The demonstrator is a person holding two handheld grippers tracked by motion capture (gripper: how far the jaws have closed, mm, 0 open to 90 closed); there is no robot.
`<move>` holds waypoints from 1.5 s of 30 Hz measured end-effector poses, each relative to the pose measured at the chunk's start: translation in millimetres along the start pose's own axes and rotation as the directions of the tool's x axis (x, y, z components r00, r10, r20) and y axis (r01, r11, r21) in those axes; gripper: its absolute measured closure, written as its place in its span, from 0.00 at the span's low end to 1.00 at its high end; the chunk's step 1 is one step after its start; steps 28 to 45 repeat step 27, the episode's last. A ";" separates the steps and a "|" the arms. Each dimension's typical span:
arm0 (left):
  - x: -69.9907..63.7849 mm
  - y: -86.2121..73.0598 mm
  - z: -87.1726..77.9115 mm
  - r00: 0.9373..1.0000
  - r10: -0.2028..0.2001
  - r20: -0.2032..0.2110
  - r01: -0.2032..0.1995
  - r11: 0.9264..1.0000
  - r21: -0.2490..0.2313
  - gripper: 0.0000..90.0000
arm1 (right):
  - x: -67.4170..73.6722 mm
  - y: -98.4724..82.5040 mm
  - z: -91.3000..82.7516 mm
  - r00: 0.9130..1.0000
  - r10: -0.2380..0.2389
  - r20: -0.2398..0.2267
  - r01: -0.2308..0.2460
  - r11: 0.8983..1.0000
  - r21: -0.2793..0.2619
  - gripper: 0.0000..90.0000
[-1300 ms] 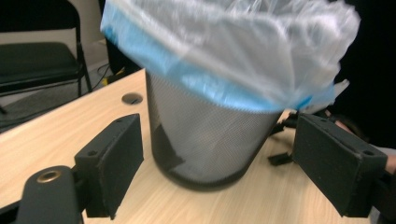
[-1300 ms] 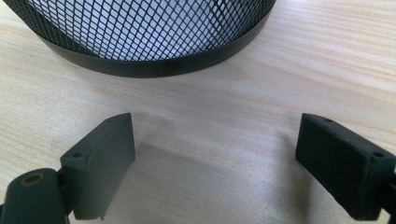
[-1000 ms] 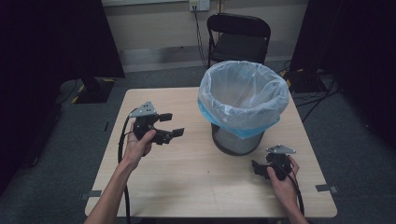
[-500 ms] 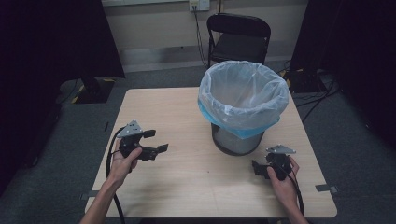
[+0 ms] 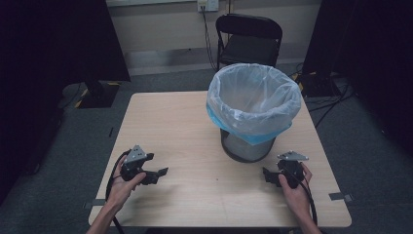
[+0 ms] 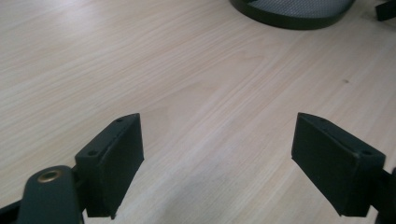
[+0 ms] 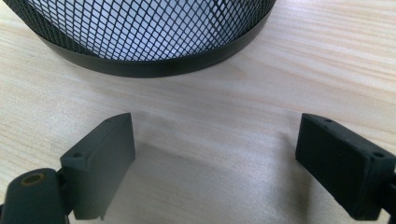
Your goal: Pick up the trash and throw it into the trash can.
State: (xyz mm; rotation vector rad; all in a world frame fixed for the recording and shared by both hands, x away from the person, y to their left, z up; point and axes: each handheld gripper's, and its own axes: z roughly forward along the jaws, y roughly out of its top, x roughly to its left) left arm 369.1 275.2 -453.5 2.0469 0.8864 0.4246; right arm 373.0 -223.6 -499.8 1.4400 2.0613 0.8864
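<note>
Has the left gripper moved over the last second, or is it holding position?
Yes. In the high view the left gripper has come toward the table's near edge, farther from the bin, jaws open and empty.

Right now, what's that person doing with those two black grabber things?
A person sits at a wooden table holding a grabber in each hand. The left gripper and the right gripper both rest low near the tabletop, jaws wide open with nothing between them. Between the two stands a mesh bin lined with a clear plastic bag, close to the right gripper. Nothing is being picked up yet.
</note>
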 end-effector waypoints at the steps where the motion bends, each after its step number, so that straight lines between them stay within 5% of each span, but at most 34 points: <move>1: 0.8 -3.3 -0.5 1.000 -0.004 -0.006 0.004 1.000 0.006 0.18 | 0.0 0.0 0.0 1.000 0.000 0.000 0.000 1.000 0.000 0.12; 11: 5.0 -37.6 0.4 0.997 -0.058 -0.044 0.061 0.996 0.071 0.18 | 0.0 0.0 0.0 1.000 0.000 0.000 0.000 1.000 0.000 0.12; 17: 9.2 -48.6 5.6 0.995 -0.055 -0.086 0.066 0.989 0.133 0.18 | 0.0 0.0 0.0 1.000 0.000 0.000 0.000 1.000 0.000 0.12; 18: 7.9 -50.5 6.5 0.995 -0.031 -0.095 0.043 0.991 0.125 0.17 | 0.0 0.0 0.0 1.000 0.000 0.000 0.000 1.000 0.000 0.12; 45: 8.0 -52.5 6.6 0.994 -0.040 -0.097 0.051 0.993 0.110 0.16 | 0.0 0.0 0.0 1.000 0.000 0.000 0.000 1.000 0.000 0.12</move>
